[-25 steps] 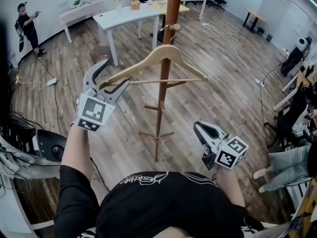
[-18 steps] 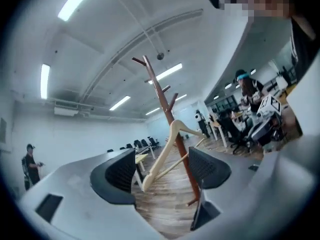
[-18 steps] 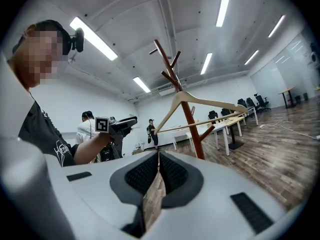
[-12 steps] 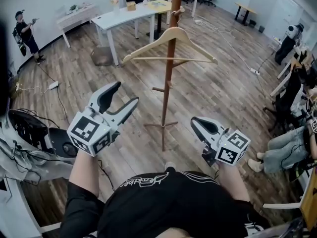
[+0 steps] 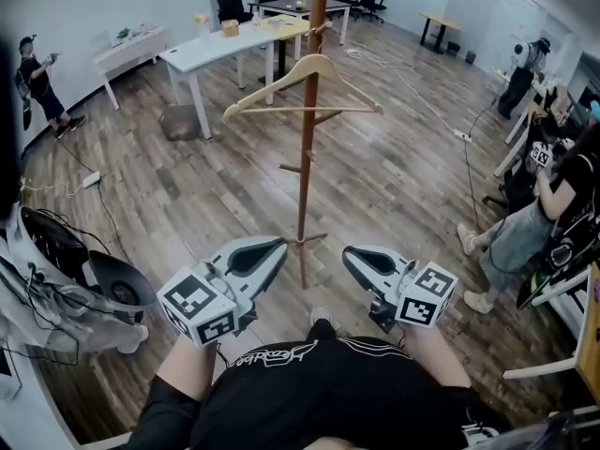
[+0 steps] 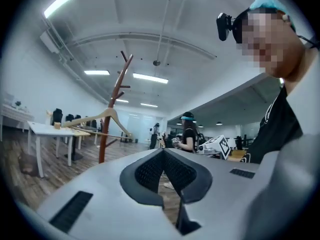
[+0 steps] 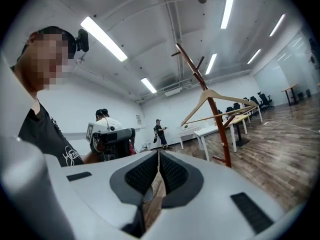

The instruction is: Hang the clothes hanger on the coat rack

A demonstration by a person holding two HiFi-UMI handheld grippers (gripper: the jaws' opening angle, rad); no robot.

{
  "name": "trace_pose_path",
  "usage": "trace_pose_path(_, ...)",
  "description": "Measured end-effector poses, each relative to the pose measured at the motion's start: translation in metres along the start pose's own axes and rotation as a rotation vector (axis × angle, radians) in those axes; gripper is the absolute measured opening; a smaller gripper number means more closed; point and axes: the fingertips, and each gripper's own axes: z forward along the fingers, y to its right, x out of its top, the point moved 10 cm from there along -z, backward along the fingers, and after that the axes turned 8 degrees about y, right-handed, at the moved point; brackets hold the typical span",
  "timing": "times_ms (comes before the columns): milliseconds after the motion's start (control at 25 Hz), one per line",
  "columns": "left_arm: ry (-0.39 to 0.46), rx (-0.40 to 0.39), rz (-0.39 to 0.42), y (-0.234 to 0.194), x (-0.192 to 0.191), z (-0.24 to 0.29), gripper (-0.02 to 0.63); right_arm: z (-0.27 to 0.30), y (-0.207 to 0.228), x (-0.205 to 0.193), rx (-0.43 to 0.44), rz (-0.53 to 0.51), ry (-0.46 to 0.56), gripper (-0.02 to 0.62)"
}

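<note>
Overhead, hanger [image 5: 272, 87] hangs on rack [image 5: 305, 176]; left gripper [image 6: 162, 151], right gripper [image 7: 158, 154] show fingers together close up.

Open floor [image 5: 187, 195] lies on both sides of the coat rack [image 5: 306, 176]. The clothes hanger [image 5: 267, 86] spans across its pole high up. A white table [image 5: 211, 45] stands beyond at left, and a person [image 5: 530, 223] is at right.

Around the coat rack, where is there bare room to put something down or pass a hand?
Bare wood floor lies left of the coat rack, up to the white table, and right of it toward the person. Crowded: the equipment at the left edge, the hanger by the pole.
</note>
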Motion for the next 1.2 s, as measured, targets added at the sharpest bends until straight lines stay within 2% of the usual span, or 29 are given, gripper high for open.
trace_pose_path(120, -0.021, -0.043, -0.050, 0.019, -0.020, 0.006, 0.006, -0.011, -0.009, -0.005, 0.017, 0.032, 0.015, 0.040)
trace_pose_path(320, -0.094, -0.025, -0.024, 0.032, -0.036, 0.013, 0.006, -0.021, -0.021, 0.002, 0.008, 0.016, 0.052, 0.038)
trace_pose_path(640, -0.093, -0.059, -0.064, 0.036, -0.042, 0.015, 0.006, -0.033, -0.036, -0.005, -0.020, 0.003, 0.038, 0.038)
trace_pose_path(840, -0.100, -0.069, -0.117, 0.029, -0.045, 0.013, 0.006, -0.029, -0.036, -0.006, -0.046, 0.012, 0.024, 0.038)
trace_pose_path(1200, -0.114, -0.069, -0.132, 0.020, -0.051, 0.018, 0.006, -0.023, -0.023, -0.008, -0.046, -0.002, 0.005, 0.038)
